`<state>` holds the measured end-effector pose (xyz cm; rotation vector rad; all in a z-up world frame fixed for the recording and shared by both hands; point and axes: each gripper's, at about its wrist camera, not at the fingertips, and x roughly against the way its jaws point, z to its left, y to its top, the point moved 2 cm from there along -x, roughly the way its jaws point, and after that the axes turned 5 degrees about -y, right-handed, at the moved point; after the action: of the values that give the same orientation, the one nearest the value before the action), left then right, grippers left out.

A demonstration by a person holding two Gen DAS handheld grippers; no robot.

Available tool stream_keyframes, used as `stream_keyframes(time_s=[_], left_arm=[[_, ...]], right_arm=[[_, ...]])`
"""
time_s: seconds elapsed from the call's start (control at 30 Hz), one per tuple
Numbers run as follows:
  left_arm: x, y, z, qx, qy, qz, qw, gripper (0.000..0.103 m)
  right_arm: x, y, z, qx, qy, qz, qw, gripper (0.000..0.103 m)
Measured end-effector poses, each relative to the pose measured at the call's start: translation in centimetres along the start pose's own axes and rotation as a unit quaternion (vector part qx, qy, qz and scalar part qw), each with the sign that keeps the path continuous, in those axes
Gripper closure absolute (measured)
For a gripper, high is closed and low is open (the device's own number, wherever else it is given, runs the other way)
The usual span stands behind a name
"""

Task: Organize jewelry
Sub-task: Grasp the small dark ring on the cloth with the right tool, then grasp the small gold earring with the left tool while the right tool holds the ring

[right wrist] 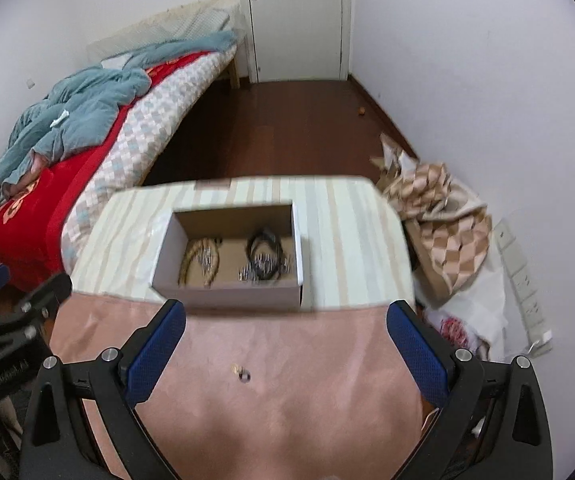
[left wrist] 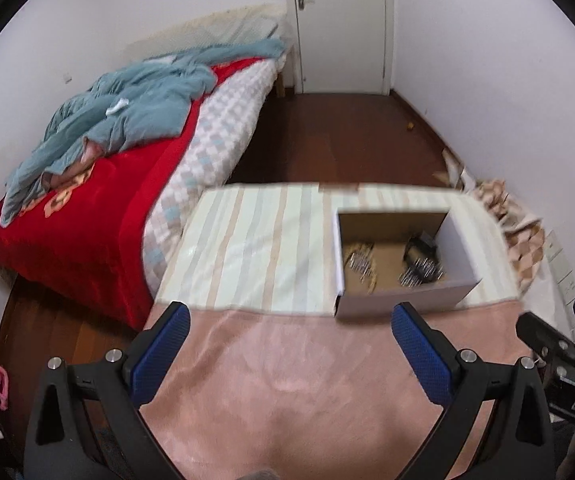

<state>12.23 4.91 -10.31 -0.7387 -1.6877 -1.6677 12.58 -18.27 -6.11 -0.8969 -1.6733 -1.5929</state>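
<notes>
An open cardboard box (right wrist: 227, 294) stands on the table where the striped cloth meets the pink cloth; it also shows in the left wrist view (left wrist: 403, 300). Inside lie a beige and silver necklace (right wrist: 201, 260) on the left and a dark necklace with silver beads (right wrist: 265, 258) on the right. A small ring-like piece (right wrist: 243, 376) lies on the pink cloth (right wrist: 279, 400) between the fingers of my right gripper (right wrist: 286, 340), which is open and empty. My left gripper (left wrist: 291, 344) is open and empty over the pink cloth (left wrist: 287, 380), to the left of the box.
A bed (left wrist: 99, 216) with a red blanket and a blue cover stands to the left. Folded checked cloth and bags (right wrist: 443, 224) lie by the right wall. A white power strip (right wrist: 523, 280) runs along that wall. Dark wood floor (right wrist: 287, 128) leads to a white door.
</notes>
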Motion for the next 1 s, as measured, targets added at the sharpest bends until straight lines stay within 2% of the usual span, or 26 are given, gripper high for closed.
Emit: stream_keyframes(time_s=[0.07, 0.13, 0.17, 0.2, 0.27, 0.4, 0.57, 0.63, 0.7, 0.83, 1.0], left_arm=[[-1.8, -1.7, 0.1, -0.003, 0.019, 0.019, 0.9996, 0.0], [-3.8, -3.5, 0.3, -0.007, 0.028, 0.044, 0.9986, 0.0], [-5.0, -4.5, 0.4, -0.009, 0.034, 0.059, 0.9976, 0.0], [-6.1, -5.5, 0.5, -0.011, 0.041, 0.075, 0.9963, 0.0], [-7.7, -6.8, 0.8, -0.013, 0.048, 0.095, 0.9943, 0.0], [-9.4, -8.0, 1.4, -0.011, 0.054, 0.115, 0.9918, 0.0], [-10.2, -8.2, 2.1, -0.005, 0.058, 0.121, 0.9909, 0.0], [-10.5, -8.2, 2.2, -0.003, 0.057, 0.124, 0.9906, 0.0], [-10.5, -8.1, 2.1, -0.003, 0.052, 0.126, 0.9907, 0.0], [-10.4, -7.7, 0.8, -0.012, 0.038, 0.123, 0.9916, 0.0], [-10.7, -7.5, -3.0, -0.02, -0.008, 0.132, 0.991, 0.0]], right_arm=[[-2.3, -2.1, -0.1, 0.002, 0.007, 0.018, 1.0, 0.003], [-4.5, -3.9, 0.0, 0.004, 0.027, 0.032, 0.999, 0.022], [-5.8, -5.0, 0.2, 0.008, 0.039, 0.042, 0.998, 0.043], [-7.4, -6.1, 0.5, 0.01, 0.05, 0.056, 0.997, 0.054], [-9.8, -7.8, 0.9, 0.007, 0.069, 0.072, 0.995, 0.054], [-12.1, -9.6, 2.6, 0.028, 0.08, 0.069, 0.994, 0.054], [-12.8, -10.2, 4.4, 0.068, 0.063, 0.049, 0.994, 0.055], [-12.9, -10.4, 5.0, 0.084, 0.044, 0.04, 0.995, 0.065], [-12.7, -10.5, 5.2, 0.094, 0.037, 0.035, 0.994, 0.09], [-12.1, -10.6, 4.2, 0.074, 0.04, 0.034, 0.996, 0.09], [-10.8, -9.6, 1.3, 0.036, 0.029, 0.024, 0.999, 0.09]])
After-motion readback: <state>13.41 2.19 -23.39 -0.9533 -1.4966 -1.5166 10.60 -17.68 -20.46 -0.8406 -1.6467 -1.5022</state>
